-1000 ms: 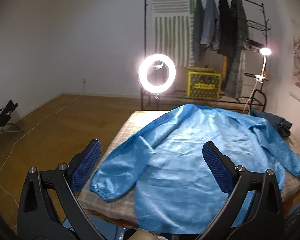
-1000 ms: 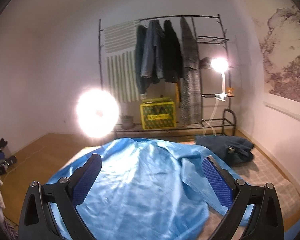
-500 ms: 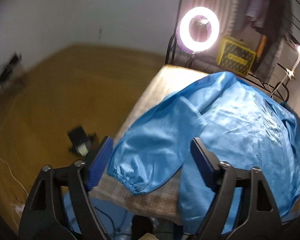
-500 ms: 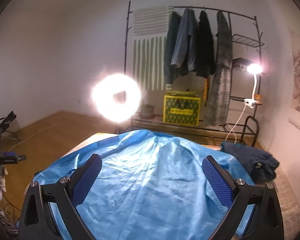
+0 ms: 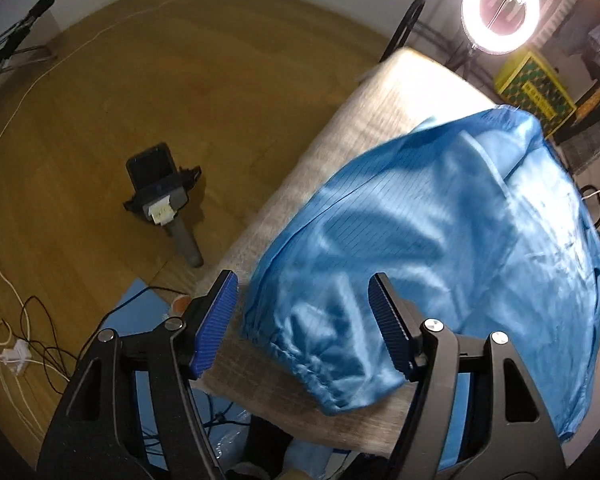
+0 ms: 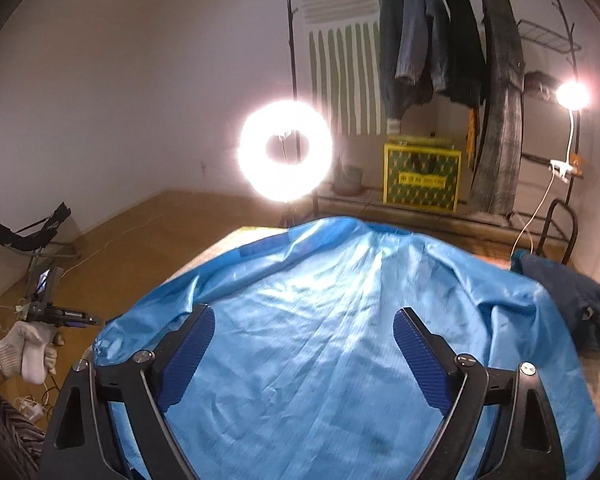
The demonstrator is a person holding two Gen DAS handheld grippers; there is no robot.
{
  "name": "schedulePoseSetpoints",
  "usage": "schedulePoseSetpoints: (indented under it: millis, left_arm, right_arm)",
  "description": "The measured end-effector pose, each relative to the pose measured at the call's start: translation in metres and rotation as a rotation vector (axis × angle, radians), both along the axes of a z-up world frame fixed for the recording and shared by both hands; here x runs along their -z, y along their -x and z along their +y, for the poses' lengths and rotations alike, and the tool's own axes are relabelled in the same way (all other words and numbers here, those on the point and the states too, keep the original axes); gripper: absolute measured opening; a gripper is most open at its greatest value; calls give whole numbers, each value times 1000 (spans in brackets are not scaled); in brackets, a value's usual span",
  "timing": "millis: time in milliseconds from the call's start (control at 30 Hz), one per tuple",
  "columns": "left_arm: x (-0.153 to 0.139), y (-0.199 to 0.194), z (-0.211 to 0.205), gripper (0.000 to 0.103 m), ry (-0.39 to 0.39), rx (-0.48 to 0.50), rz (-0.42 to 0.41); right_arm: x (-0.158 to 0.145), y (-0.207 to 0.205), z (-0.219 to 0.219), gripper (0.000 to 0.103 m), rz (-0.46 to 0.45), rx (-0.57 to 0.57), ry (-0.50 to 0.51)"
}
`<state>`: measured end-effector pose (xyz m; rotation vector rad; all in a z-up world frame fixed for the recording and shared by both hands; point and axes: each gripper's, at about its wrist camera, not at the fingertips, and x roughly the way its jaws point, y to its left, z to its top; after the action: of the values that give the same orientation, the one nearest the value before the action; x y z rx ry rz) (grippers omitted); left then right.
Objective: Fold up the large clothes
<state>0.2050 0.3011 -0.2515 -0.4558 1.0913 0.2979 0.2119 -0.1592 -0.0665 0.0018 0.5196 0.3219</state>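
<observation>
A large shiny blue jacket (image 6: 340,300) lies spread on a table with a beige checked cover (image 5: 384,116). In the left wrist view its left sleeve (image 5: 364,240) runs toward me and ends in a gathered cuff (image 5: 320,364) near the table's front edge. My left gripper (image 5: 300,280) points steeply down over that cuff. Its jaws are closing with the sleeve end between them, and the pads do not press on the cloth. My right gripper (image 6: 304,314) hovers over the jacket's body, its jaws closing with nothing gripped.
A dark blue garment (image 6: 572,300) lies at the table's right. Behind stand a ring light (image 6: 286,152), a clothes rack (image 6: 440,60) and a yellow crate (image 6: 420,178). On the wooden floor left of the table are a black device (image 5: 162,196) and cables (image 5: 20,340). A gloved hand (image 6: 24,350) shows at left.
The left gripper swung down and left from a view across the whole jacket to the sleeve cuff, and its jaws narrowed. The right gripper dipped toward the jacket body, jaws slightly narrower.
</observation>
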Motion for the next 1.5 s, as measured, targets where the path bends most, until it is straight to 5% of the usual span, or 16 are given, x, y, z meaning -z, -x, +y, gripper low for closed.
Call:
schedulePoseSetpoints:
  millis: [367, 467, 633, 933, 1267, 1367, 1500]
  left_arm:
    - [33, -14, 4, 69, 36, -4, 75]
    - [36, -17, 5, 51, 37, -7, 92]
    - [36, -20, 5, 7, 57, -3, 86]
    - [-23, -15, -18, 0, 28, 48, -96]
    - [-124, 14, -160, 0, -30, 406, -363]
    - [-131, 29, -205, 0, -10, 539, -388]
    - [-123, 48, -257, 0, -2, 728, -358]
  right_arm:
    - [30, -34, -4, 86, 122, 82, 26]
    - [31, -38, -4, 86, 126, 100, 33]
    - [31, -39, -2, 86, 126, 98, 50]
    - [33, -39, 5, 84, 114, 86, 79]
    - [53, -57, 8, 60, 213, 68, 45]
    - [62, -62, 7, 49, 258, 52, 23]
    - [74, -70, 2, 48, 308, 42, -10]
